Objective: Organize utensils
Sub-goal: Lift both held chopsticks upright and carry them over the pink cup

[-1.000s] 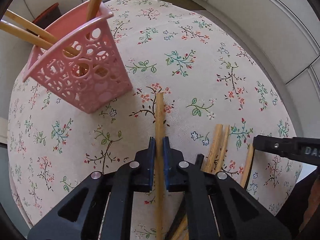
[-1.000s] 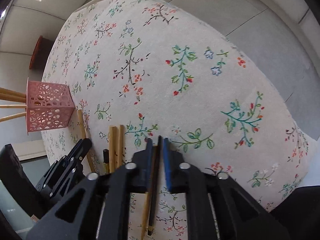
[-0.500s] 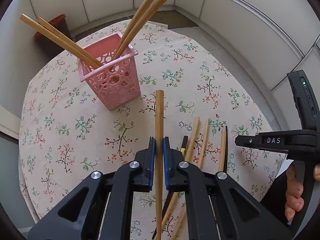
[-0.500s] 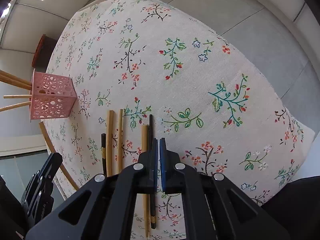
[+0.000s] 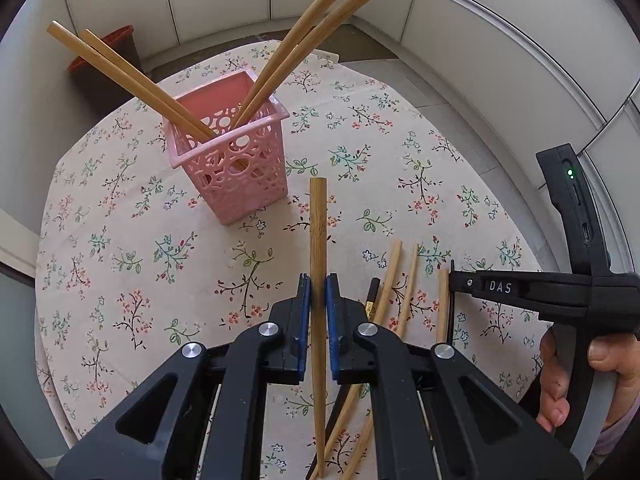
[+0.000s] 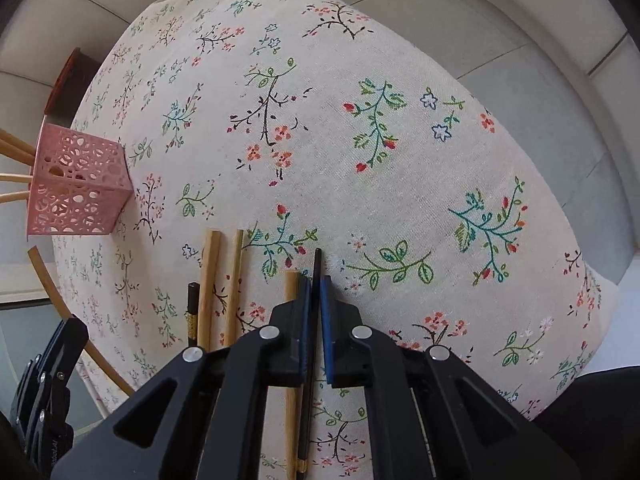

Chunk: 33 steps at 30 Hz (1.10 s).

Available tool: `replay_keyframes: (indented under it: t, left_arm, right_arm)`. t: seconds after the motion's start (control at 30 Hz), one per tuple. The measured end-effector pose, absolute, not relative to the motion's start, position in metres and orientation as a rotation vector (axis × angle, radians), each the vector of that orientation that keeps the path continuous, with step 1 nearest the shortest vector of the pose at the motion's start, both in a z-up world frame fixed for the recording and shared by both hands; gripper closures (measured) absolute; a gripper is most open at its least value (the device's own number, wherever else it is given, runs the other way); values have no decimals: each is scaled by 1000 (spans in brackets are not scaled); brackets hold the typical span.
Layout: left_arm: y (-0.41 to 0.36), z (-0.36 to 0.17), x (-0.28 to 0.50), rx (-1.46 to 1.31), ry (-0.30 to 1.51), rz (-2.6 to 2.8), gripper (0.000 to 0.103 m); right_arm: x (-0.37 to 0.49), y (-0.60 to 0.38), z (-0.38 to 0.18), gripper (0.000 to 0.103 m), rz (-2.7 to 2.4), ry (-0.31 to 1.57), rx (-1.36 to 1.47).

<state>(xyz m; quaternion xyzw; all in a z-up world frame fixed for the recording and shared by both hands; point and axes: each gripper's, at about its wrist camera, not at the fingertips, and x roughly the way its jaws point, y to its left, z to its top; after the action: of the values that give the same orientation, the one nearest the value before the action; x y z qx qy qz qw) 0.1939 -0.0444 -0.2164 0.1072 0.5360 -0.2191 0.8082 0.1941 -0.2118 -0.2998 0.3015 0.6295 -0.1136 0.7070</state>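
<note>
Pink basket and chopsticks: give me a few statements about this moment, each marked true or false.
1. The pink basket holds four bamboo chopsticks. True.
2. The left gripper is empty. False: it is shut on a bamboo chopstick, lifted off the tablecloth.
3. The right gripper is closed on a black chopstick. True.
4. The basket lies tipped on its side. False: it stands upright.
5. More chopsticks lie loose on the tablecloth. True: several, bamboo and black, lie side by side near the right gripper.
</note>
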Motion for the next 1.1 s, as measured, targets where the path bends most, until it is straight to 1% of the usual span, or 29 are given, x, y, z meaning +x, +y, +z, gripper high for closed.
replay_keyframes:
  t: [0.07,0.17,0.27,0.37,0.47,0.5,0.7,0.8,0.83,0.87,0.97,1.1]
  left_arm:
    - [-42,-224,199,224,1185,-472,95]
    - [-39,-242,208,204,1281,-482,95]
    - [-41,-259,212,228,1334,-462,95]
    - [-45,-267,217,249,1333,-423,94]
    - [-55,-268,220,266,1310,-419,87]
    - [-61,-269,221,291,1302,-415,86]
    - [-85,-288,233,401,1271,-330,85]
    - [-85,-293,239,379,1262,-332,85]
    - [-83,-293,241,356,1275,-344,88]
    - [-80,-293,243,327,1289,-365,96]
    - [-72,-290,244,282,1288,-390,97]
    - [-53,-259,226,222,1218,-423,97]
  right_arm:
    - [196,-206,-298,98,-263,1399,615]
    - [195,-209,-299,99,-238,1400,626]
    - [185,-221,-297,99,-233,1401,646]
    - [175,-233,-299,99,-221,1411,675]
    - [172,-240,-301,99,-207,1421,695]
    - [173,-239,-301,98,-204,1428,683]
    - [179,-236,-300,99,-203,1419,629]
    - [184,-234,-299,99,-198,1403,613]
    - [185,-234,-300,99,-192,1395,606]
    - [184,-235,-299,99,-186,1388,610]
    - [180,-240,-293,99,-123,1327,698]
    - [167,-237,-251,99,-8,1215,686]
